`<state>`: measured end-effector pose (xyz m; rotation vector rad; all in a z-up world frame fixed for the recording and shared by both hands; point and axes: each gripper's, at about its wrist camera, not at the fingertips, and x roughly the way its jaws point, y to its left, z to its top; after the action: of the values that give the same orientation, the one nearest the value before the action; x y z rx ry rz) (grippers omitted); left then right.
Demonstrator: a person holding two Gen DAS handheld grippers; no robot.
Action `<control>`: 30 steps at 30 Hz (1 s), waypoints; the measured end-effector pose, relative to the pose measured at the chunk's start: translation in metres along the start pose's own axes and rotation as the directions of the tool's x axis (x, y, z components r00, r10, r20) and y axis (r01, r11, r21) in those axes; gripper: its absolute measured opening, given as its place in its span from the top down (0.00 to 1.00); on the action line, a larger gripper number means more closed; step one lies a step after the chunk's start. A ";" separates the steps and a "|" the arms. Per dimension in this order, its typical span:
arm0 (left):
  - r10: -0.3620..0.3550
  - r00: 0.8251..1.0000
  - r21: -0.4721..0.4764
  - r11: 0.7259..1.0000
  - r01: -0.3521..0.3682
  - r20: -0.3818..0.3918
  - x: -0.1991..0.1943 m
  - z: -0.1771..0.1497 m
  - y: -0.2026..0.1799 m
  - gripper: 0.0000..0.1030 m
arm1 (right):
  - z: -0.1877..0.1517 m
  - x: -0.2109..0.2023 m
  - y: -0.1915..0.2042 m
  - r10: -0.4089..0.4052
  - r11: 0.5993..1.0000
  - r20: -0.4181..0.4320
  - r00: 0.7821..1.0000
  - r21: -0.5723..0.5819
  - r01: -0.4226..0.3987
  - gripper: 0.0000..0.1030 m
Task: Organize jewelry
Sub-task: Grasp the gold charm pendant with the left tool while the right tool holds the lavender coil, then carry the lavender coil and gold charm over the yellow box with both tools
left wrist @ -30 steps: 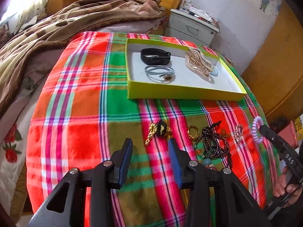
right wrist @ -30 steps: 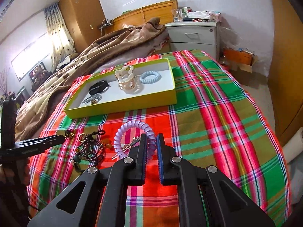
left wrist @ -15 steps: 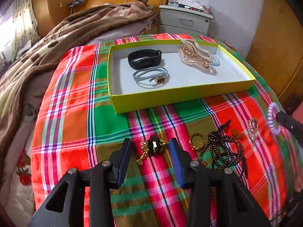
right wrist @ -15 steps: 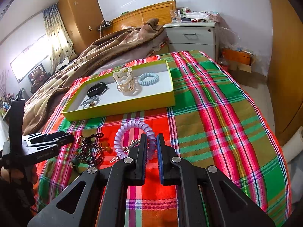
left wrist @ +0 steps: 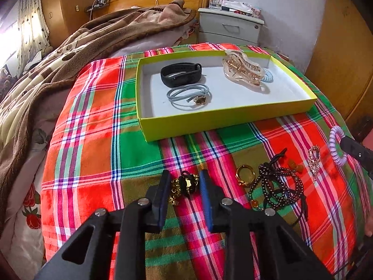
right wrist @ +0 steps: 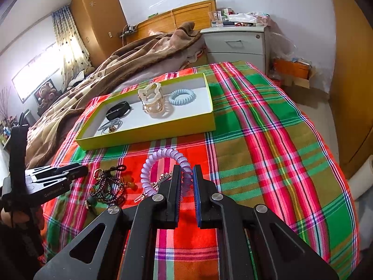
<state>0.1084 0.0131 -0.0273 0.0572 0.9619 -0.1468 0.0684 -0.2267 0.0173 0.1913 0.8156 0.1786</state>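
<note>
The left gripper (left wrist: 185,183) has just been closing its jaws around a gold-and-black chain piece (left wrist: 186,184) on the plaid bedspread (left wrist: 93,140), just before the yellow-green tray (left wrist: 209,123).

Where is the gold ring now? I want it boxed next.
In the left wrist view, the gold ring lies on the plaid cloth, right of the left hand-held gripper, beside the dark bead strands.
</note>
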 end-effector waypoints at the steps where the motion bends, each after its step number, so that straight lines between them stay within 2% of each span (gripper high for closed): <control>1: -0.001 1.000 -0.001 1.000 0.001 0.001 0.000 0.000 0.000 0.76 | 0.000 0.000 0.000 0.000 1.000 0.000 1.000 0.000 0.000 0.90; 16: -0.027 0.999 -0.036 0.999 0.028 0.028 -0.015 0.000 0.008 0.76 | 0.006 -0.008 0.005 -0.002 1.000 0.020 1.000 -0.004 0.002 0.90; 30: -0.057 0.993 -0.055 0.997 0.063 0.102 -0.043 0.022 0.014 0.76 | 0.040 -0.008 0.010 0.003 1.000 0.049 0.999 -0.015 -0.002 0.90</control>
<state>0.1037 0.0288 0.0202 -0.0323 0.8670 -0.1757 0.0914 -0.2227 0.0523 0.1816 0.7647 0.1815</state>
